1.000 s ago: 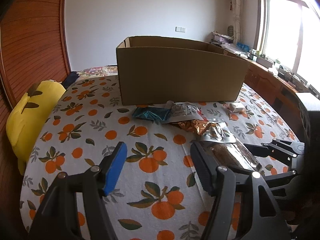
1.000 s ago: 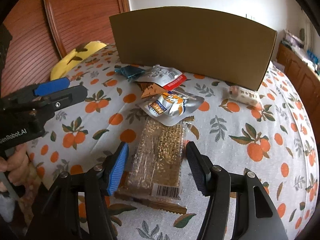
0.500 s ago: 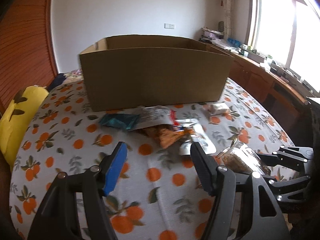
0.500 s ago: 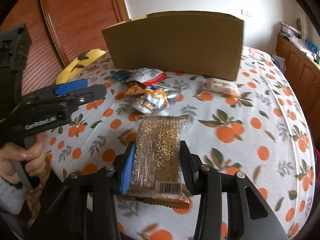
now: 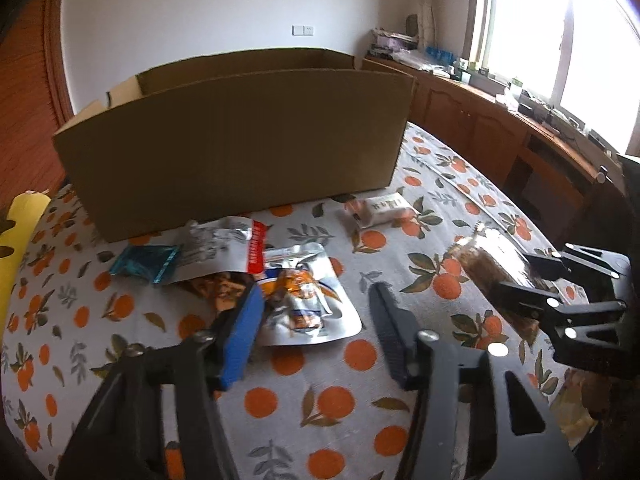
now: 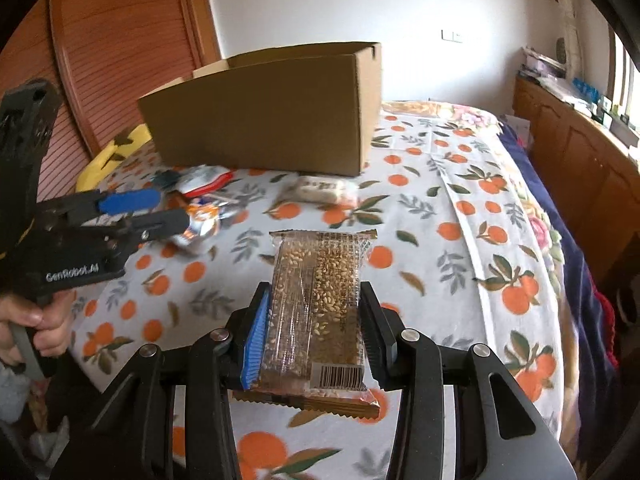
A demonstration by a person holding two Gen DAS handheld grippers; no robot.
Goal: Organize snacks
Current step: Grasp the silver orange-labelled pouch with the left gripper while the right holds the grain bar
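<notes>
**Sesame bar clamped in right gripper; left gripper closing over foil pouch**

Right gripper (image 6: 316,336), lower centre of the right wrist view: pressed against both long edges of a clear-wrapped sesame bar (image 6: 320,304), barcode end nearest the camera, far end pointing toward the middle of the frame. Bar lifted clear of the orange-print bedspread (image 6: 420,240). Same bar visible at right of the left wrist view, held between the black fingers (image 5: 516,296) there.

Left gripper (image 5: 316,320), lower centre of the left wrist view: jaws have just been closing, still spread apart. Blue pad at the left edge of a silver and orange foil pouch (image 5: 304,300); black finger well to the right of the pouch, not touching it. Pouch lies on the bedspread, not gripped. In the right wrist view the left gripper enters from the left edge, a hand (image 6: 36,328) on its handle at lower left.

Remaining snacks, centre of the left wrist view: silver packet with a red strip (image 5: 228,248) overlapping the foil pouch's upper edge; teal packet (image 5: 146,262) just to its left; brown-orange packet (image 5: 224,292) partly under the silver one; small white wrapped bar (image 5: 380,210) apart, to the right, near the box corner.

Open cardboard box (image 5: 236,156) upright on the bedspread behind the snacks, upper centre of both views. Interior contents cannot be told.

Yellow cushion (image 5: 16,236) at left edge. Wooden cabinets (image 5: 500,136) under the window at right.
</notes>
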